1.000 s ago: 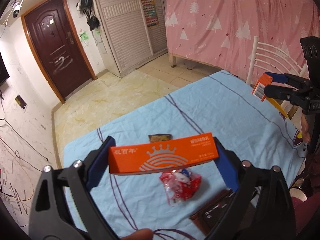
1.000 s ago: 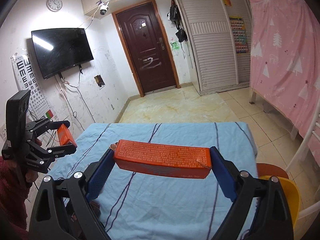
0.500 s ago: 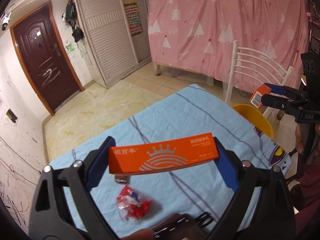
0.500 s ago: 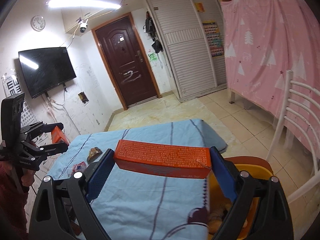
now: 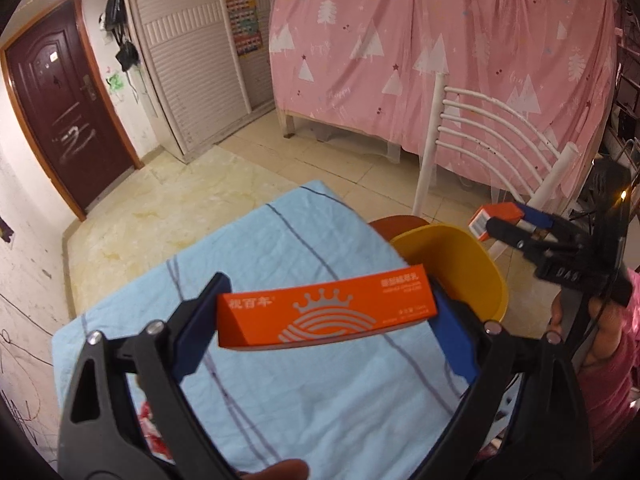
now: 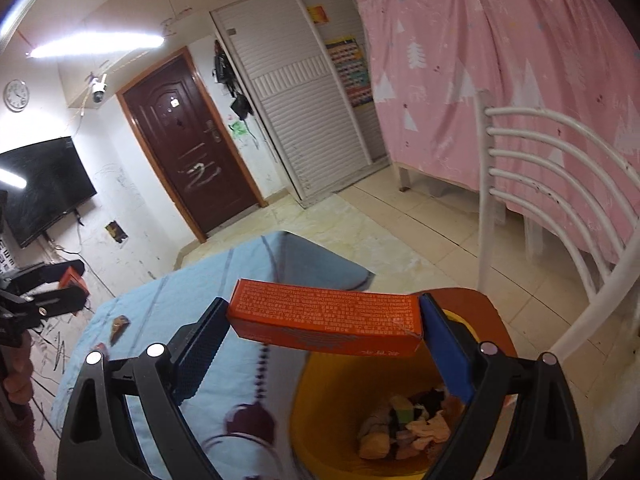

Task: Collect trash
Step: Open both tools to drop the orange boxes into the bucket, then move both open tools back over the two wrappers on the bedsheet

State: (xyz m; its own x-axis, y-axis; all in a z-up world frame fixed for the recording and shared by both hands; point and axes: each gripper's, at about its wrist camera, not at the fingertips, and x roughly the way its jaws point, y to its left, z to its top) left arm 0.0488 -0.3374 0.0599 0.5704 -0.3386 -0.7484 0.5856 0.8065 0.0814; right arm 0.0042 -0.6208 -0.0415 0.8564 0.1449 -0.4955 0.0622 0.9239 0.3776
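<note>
My left tool [image 5: 326, 316] and right tool [image 6: 322, 320] each clench a flat orange carton — right one [image 6: 326, 326] above the yellow bin [image 6: 320, 400].

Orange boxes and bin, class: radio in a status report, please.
Left gripper shut on orange box, over blue tablecloth. Right gripper shut on second orange box, above yellow bin. Nothing blocking the bin.
</note>
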